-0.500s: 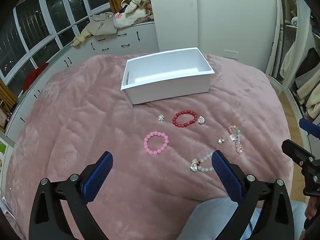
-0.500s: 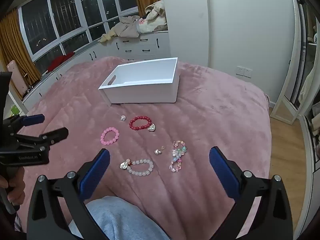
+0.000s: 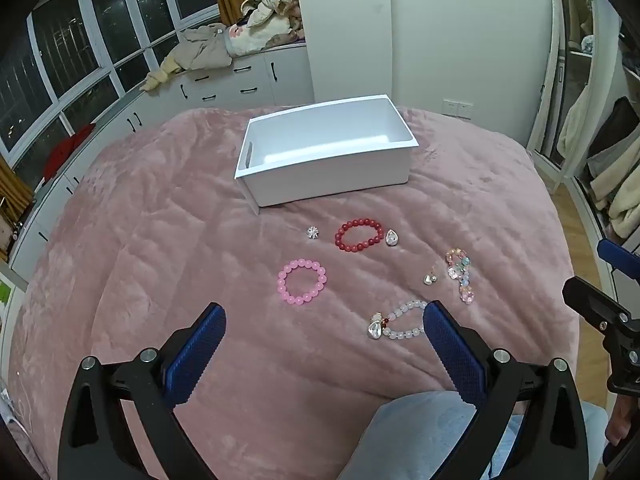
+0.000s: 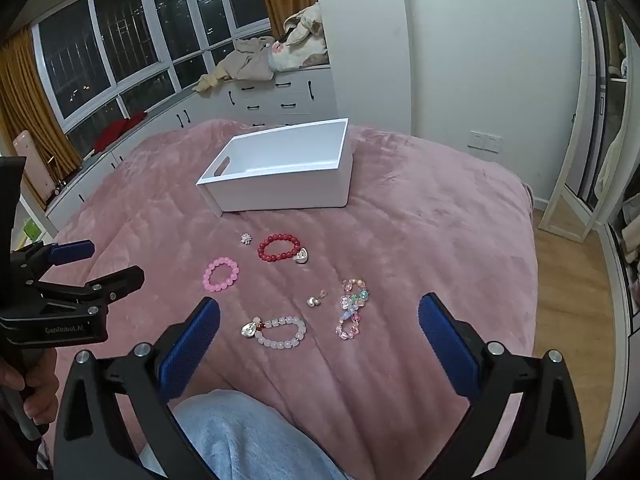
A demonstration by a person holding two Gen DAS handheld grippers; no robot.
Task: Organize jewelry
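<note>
Holding both grippers up over the bed right now, nothing in either one. My left gripper [image 3: 322,318] has its jaws spread wide, and the right gripper [image 4: 318,312] is released just the same — blue pads well apart on both.

Closest to me is the clear bead bracelet [image 4: 280,333] with a silver heart charm on it; in the left wrist view its far end sits right behind my right-hand pad. Just beside it lies a pastel bead bracelet [image 4: 351,309], twisted into a sort of figure eight, and a small silver charm [image 4: 313,301] sits between the two.

Further out, the pink bracelet [image 3: 302,281] lies flat on its own. Beyond that is the red bracelet [image 3: 359,235], with a silver teardrop charm [image 3: 391,237] touching or nearly touching its right side — can't tell which. A little sparkly stud [image 3: 312,232] sits near its left.

Past all of that, the white box [image 3: 328,184] stands on the pink blanket [image 3: 160,240], open side up, handle cutout on its left end. My knee in light jeans [image 4: 248,436] pokes in at the bottom.
</note>
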